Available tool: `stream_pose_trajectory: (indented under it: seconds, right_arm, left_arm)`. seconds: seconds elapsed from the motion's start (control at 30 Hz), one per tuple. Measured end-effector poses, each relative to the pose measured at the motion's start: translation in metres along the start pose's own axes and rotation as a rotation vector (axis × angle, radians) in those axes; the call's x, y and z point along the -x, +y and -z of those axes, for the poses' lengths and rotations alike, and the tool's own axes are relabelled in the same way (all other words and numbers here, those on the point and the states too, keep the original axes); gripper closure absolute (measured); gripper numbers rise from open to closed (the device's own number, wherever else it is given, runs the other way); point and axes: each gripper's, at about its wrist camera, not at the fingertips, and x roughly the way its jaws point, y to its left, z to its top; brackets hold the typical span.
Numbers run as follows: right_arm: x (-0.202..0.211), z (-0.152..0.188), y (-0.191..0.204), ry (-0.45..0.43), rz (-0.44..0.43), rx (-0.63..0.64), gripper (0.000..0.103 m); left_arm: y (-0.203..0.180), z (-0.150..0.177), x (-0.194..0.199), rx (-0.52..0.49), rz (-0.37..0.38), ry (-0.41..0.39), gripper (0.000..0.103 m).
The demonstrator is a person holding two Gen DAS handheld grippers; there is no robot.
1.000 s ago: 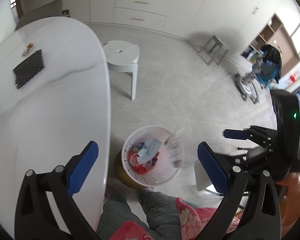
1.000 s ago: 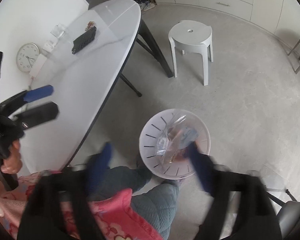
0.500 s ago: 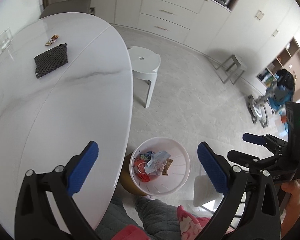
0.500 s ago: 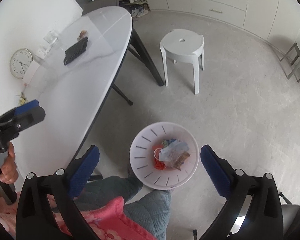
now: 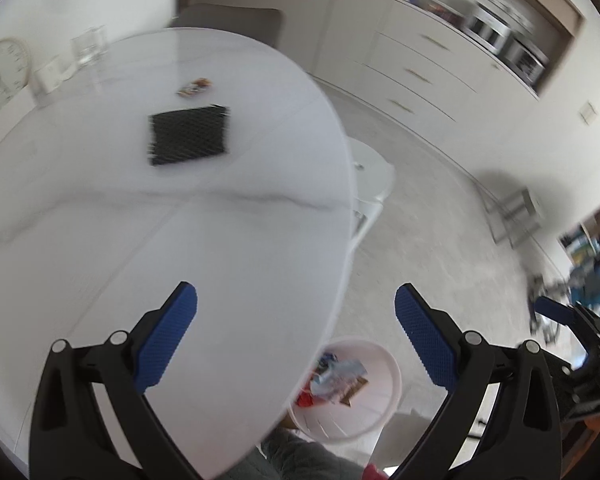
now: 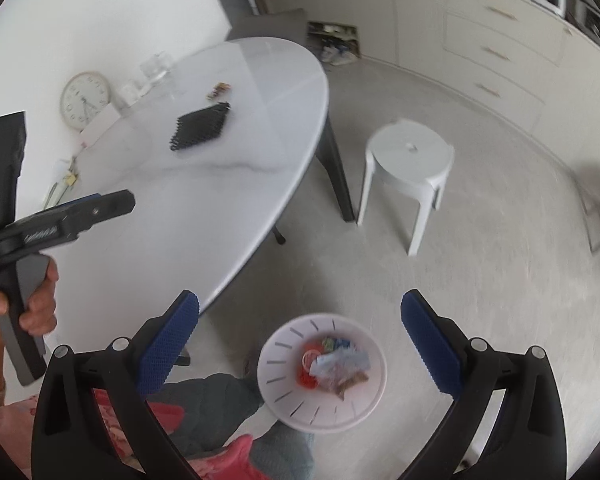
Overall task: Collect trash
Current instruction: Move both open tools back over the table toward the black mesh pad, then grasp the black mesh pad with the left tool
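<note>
A white slotted bin (image 6: 284, 396) stands on the floor by the table, holding a clear wrapper, a red ring and other scraps (image 6: 335, 366); it also shows low in the left wrist view, bin (image 5: 383, 400). My right gripper (image 6: 300, 340) hangs open above it with nothing between its fingers. My left gripper (image 5: 296, 336) is open and empty over the near edge of the white marble table (image 5: 220, 248). On the far part of the table lie a small colourful wrapper (image 5: 194, 87) and a black mesh mat (image 5: 188, 135). The left gripper (image 6: 100, 204) is also in the right wrist view.
A white plastic stool (image 6: 409, 160) stands on the floor beside the table. A round clock (image 6: 86, 96), glasses and small boxes sit at the table's far side by the wall. Drawers line the back wall. The person's legs and pink garment (image 6: 220, 440) are below the grippers.
Both grippers have risen and tilted up toward the table. The clear wrapper has dropped into the bin. The left gripper has moved from over the bin to over the table edge.
</note>
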Motion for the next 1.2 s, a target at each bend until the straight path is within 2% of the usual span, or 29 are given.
stream_pose_trajectory:
  seconds: [0.1, 0.2, 0.23, 0.37, 0.5, 0.63, 0.8, 0.97, 1.03, 1.17, 1.2]
  right_arm:
    - [-0.011, -0.027, 0.009, -0.006, -0.020, 0.034, 0.003]
    - [-0.024, -0.051, 0.019, -0.001, -0.028, 0.052, 0.003]
    - [-0.030, -0.060, 0.023, 0.002, -0.031, 0.057, 0.003]
    - [-0.054, -0.095, 0.038, 0.024, -0.039, 0.069, 0.003]
    - [-0.074, -0.126, 0.052, 0.044, -0.033, 0.067, 0.003]
    - [-0.096, -0.158, 0.066, 0.064, -0.024, 0.068, 0.003]
    - [-0.129, -0.192, 0.079, 0.097, -0.031, 0.047, 0.003]
    - [-0.157, -0.215, 0.083, 0.117, -0.028, -0.001, 0.003]
    - [-0.164, -0.219, 0.084, 0.123, -0.028, -0.014, 0.003]
    - [-0.175, -0.225, 0.085, 0.137, -0.019, -0.034, 0.003]
    - [-0.178, -0.226, 0.085, 0.142, -0.016, -0.037, 0.003]
  left_arm:
    - [0.024, -0.020, -0.007, 0.047, -0.045, -0.007, 0.008]
    - [0.044, -0.041, -0.018, 0.038, -0.070, -0.024, 0.008]
    - [0.051, -0.051, -0.024, 0.006, -0.086, -0.031, 0.008]
    - [0.074, -0.086, -0.044, -0.155, -0.047, -0.045, 0.008]
    - [0.096, -0.126, -0.074, -0.331, 0.004, 0.001, 0.008]
    - [0.115, -0.165, -0.111, -0.492, 0.089, 0.073, 0.008]
    - [0.135, -0.200, -0.154, -0.607, 0.185, 0.141, 0.008]
    - [0.149, -0.216, -0.189, -0.656, 0.226, 0.192, 0.009]
    - [0.151, -0.217, -0.202, -0.677, 0.234, 0.210, 0.015]
    - [0.151, -0.214, -0.221, -0.701, 0.216, 0.214, 0.020]
    - [0.150, -0.213, -0.225, -0.709, 0.215, 0.218, 0.026]
